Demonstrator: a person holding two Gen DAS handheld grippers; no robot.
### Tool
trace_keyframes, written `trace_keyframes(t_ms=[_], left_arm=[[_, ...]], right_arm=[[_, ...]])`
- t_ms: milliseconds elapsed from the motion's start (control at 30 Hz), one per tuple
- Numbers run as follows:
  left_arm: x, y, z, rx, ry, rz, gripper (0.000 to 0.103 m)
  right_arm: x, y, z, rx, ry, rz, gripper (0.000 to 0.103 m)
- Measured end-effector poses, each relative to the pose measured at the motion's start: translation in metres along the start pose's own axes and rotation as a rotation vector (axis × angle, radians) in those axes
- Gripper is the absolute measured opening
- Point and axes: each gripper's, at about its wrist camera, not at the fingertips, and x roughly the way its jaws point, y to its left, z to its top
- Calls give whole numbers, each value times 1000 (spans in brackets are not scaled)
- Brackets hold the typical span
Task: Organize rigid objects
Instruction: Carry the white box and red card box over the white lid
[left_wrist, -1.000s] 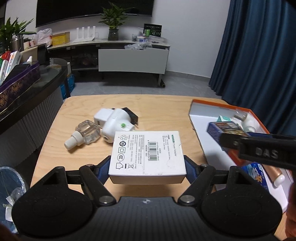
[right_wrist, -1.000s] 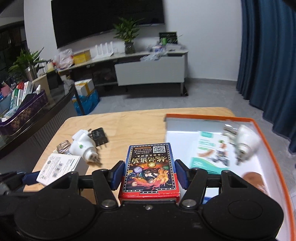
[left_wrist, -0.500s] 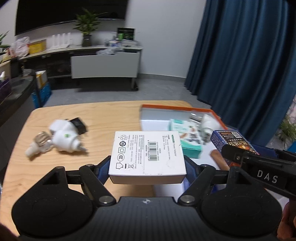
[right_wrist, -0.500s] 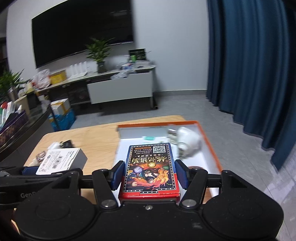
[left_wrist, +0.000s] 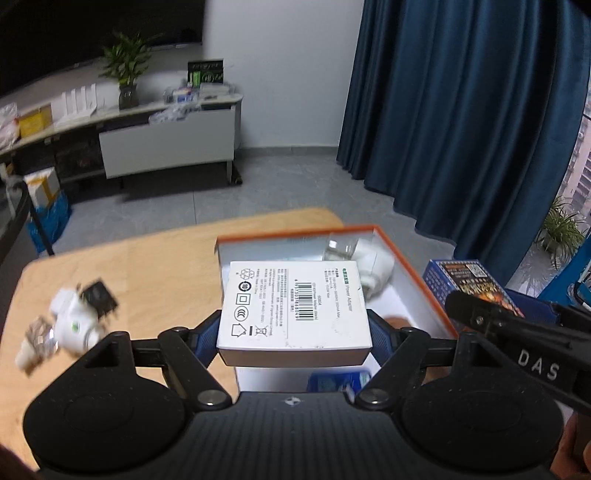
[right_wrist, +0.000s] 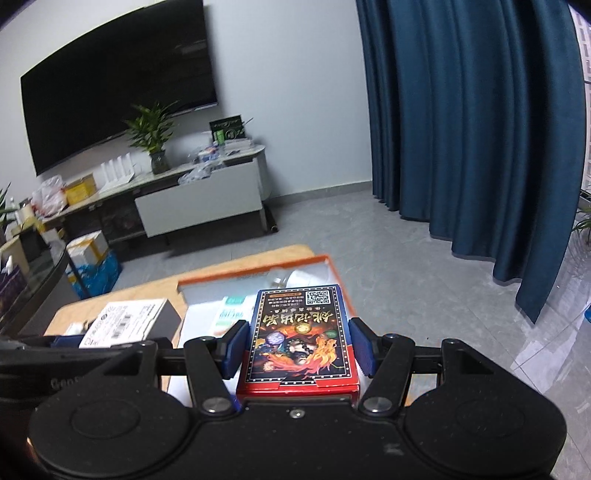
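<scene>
The right gripper (right_wrist: 298, 345) clamps a red card box (right_wrist: 301, 336) above the orange-rimmed tray (right_wrist: 258, 271)

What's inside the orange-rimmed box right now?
In the orange-rimmed box: a white plug, a clear bottle, a teal packet. The held white carton covers the middle.

The table (left_wrist: 155, 258) is pale, smooth wood with a matt finish. The white box (left_wrist: 293, 302) looks like matt printed cardboard, while the card box (right_wrist: 301, 332) has glossy printed card. Both grippers are matt black plastic with blue pads (right_wrist: 360, 347). The curtain (right_wrist: 461, 129) is heavy dark-blue cloth.
</scene>
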Motion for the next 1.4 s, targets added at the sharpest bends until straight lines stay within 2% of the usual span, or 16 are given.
trace_keyframes(t_ms=[500, 1400], left_arm=[[5, -2, 5, -59, -3, 34, 79], [13, 0, 8, -71, 9, 31, 79]], right_arm=[[13, -5, 7, -22, -3, 26, 71], [21, 0, 11, -50, 5, 28, 71]])
